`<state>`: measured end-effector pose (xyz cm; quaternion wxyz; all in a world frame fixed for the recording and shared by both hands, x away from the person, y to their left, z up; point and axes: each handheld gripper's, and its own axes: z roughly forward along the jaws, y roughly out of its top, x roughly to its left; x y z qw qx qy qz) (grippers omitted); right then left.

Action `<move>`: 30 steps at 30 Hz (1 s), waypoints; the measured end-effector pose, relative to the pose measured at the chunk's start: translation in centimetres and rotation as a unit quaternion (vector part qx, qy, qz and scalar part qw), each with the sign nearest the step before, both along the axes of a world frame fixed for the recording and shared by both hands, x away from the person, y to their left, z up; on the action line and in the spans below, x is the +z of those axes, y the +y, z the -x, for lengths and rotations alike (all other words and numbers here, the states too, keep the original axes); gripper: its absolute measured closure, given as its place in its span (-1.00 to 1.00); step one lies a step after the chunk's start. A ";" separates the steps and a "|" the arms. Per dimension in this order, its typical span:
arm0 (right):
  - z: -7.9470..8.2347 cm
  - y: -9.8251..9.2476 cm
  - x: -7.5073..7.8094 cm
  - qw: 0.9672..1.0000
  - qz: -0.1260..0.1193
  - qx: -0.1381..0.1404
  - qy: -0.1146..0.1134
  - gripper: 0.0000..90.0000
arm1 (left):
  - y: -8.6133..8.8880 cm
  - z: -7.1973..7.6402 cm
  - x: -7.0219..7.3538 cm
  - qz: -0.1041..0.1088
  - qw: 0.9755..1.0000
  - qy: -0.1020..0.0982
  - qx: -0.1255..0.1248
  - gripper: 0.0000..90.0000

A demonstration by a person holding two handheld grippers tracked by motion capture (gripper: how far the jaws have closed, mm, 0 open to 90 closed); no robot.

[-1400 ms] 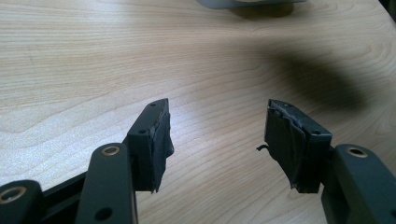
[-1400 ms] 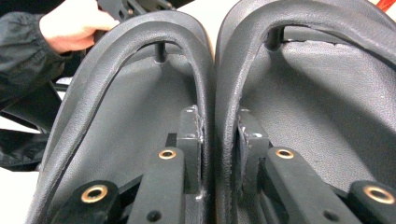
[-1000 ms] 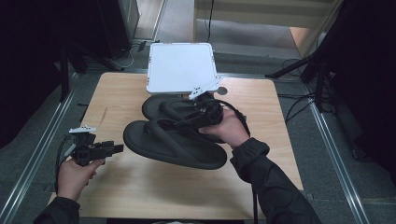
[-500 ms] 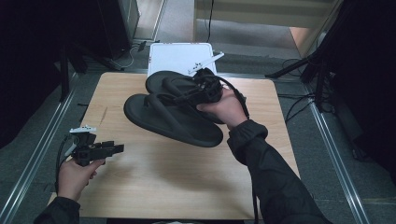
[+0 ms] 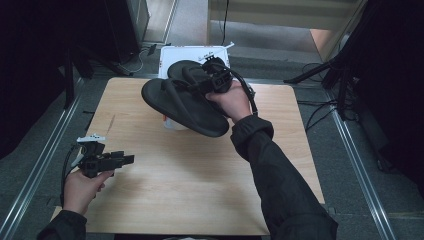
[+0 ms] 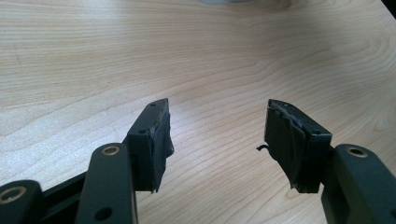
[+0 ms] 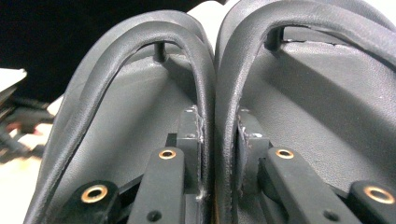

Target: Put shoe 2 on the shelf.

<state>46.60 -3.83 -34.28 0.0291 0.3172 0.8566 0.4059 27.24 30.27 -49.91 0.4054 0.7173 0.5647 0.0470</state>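
Two black flip-flops hang together in the air over the far part of the wooden table: the nearer one lower and longer in view, the farther one over the table's back edge. My right gripper is shut on their inner straps, which are pressed side by side between its jaws. The left sandal's strap and the right sandal's strap arch above the jaws. My left gripper is held low at the table's left front, open, with only bare wood between its pads.
A white bin stands just past the table's far edge, partly behind the sandals. A small pale object lies on the table under the nearer sandal, mostly hidden. Metal rails run along both sides of the table.
The right gripper has carried both flip-flops up and away toward the far edge and the white bin. The left gripper has stayed where it was.
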 end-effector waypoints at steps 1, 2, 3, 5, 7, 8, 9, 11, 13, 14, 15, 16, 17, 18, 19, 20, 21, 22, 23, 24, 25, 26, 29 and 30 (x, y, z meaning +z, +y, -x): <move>-0.3 0.1 0.0 1.000 0.001 -0.009 -0.001 0.68 | 0.0 0.0 0.0 0.001 1.000 0.000 0.000 -0.08; -0.6 0.3 0.1 1.000 0.006 -0.019 -0.003 0.68 | 0.0 -0.1 0.0 0.000 1.000 -0.001 0.000 -0.08; -0.9 0.4 0.1 0.999 0.007 -0.032 -0.005 0.68 | 0.0 -0.1 0.0 0.000 1.000 0.000 -0.002 -0.08; -1.7 0.8 0.2 0.997 0.010 -0.070 -0.001 0.69 | -0.1 -0.1 0.0 0.000 1.000 0.003 -0.004 -0.08; -2.4 0.9 0.2 0.995 0.005 -0.102 0.005 0.68 | -0.2 -0.1 0.0 0.000 1.000 0.004 -0.008 -0.08; -2.8 0.9 0.1 0.993 0.001 -0.120 0.007 0.68 | -0.3 -0.1 0.0 0.001 1.000 0.002 -0.008 -0.08; -3.2 1.0 0.1 0.990 -0.002 -0.138 0.010 0.68 | -0.4 -0.1 0.0 0.002 1.000 0.001 -0.008 -0.08; -3.8 1.0 0.1 0.985 -0.011 -0.171 0.012 0.68 | -0.5 -0.1 0.0 0.003 1.000 -0.001 -0.010 -0.08; -4.5 1.2 0.1 0.981 -0.011 -0.195 0.013 0.68 | -0.5 -0.1 0.1 0.002 1.000 -0.006 -0.015 -0.08; -4.8 1.3 0.1 0.978 -0.010 -0.208 0.015 0.68 | -0.6 -0.1 0.2 0.005 1.000 -0.009 -0.014 -0.08; -5.1 1.5 0.1 0.976 -0.009 -0.218 0.014 0.68 | -0.6 -0.2 0.2 0.006 1.000 -0.011 -0.014 -0.08; -5.3 1.7 0.2 0.974 -0.007 -0.227 0.011 0.68 | -0.6 -0.2 0.2 0.006 1.000 -0.011 -0.014 -0.08; -5.5 1.9 0.2 0.971 -0.002 -0.237 0.006 0.68 | -0.6 -0.3 0.1 0.006 1.000 -0.012 -0.014 -0.08; -5.6 2.2 0.3 0.968 0.002 -0.252 0.003 0.68 | -0.6 -0.3 0.1 0.007 1.000 -0.011 -0.014 -0.08; -5.7 2.4 0.4 0.964 0.006 -0.267 0.003 0.68 | -0.7 -0.4 0.1 0.007 1.000 -0.010 -0.014 -0.08; -5.8 2.6 0.5 0.959 0.006 -0.282 0.001 0.68 | -0.7 -0.5 0.1 0.007 1.000 -0.009 -0.015 -0.08; -5.9 2.9 0.5 0.956 0.007 -0.293 -0.002 0.68 | -0.8 -0.5 0.2 0.007 1.000 -0.009 -0.017 -0.08; -6.1 3.1 0.5 0.953 0.007 -0.303 -0.004 0.68 | -0.9 -0.6 0.2 0.008 1.000 -0.011 -0.017 -0.08; -6.2 3.3 0.5 0.950 0.005 -0.313 -0.006 0.68 | -0.9 -0.7 0.2 0.007 1.000 -0.012 -0.022 -0.08; -6.4 3.6 0.5 0.947 0.004 -0.322 -0.006 0.68 | -1.0 -0.7 0.2 0.007 1.000 -0.012 -0.023 -0.08; -6.5 3.7 0.5 0.945 0.001 -0.326 -0.006 0.68 | -1.1 -0.8 0.2 0.006 1.000 -0.010 -0.027 -0.08; -6.7 3.9 0.5 0.943 -0.001 -0.333 -0.006 0.68 | -1.2 -0.9 0.2 0.007 1.000 -0.010 -0.028 -0.08; -6.9 4.5 0.4 0.935 -0.008 -0.356 -0.003 0.68 | -1.3 -1.3 0.1 0.008 0.999 -0.010 -0.033 -0.08; -7.0 4.6 0.3 0.931 -0.011 -0.364 -0.005 0.68 | -1.4 -1.4 0.1 0.010 0.999 -0.011 -0.034 -0.08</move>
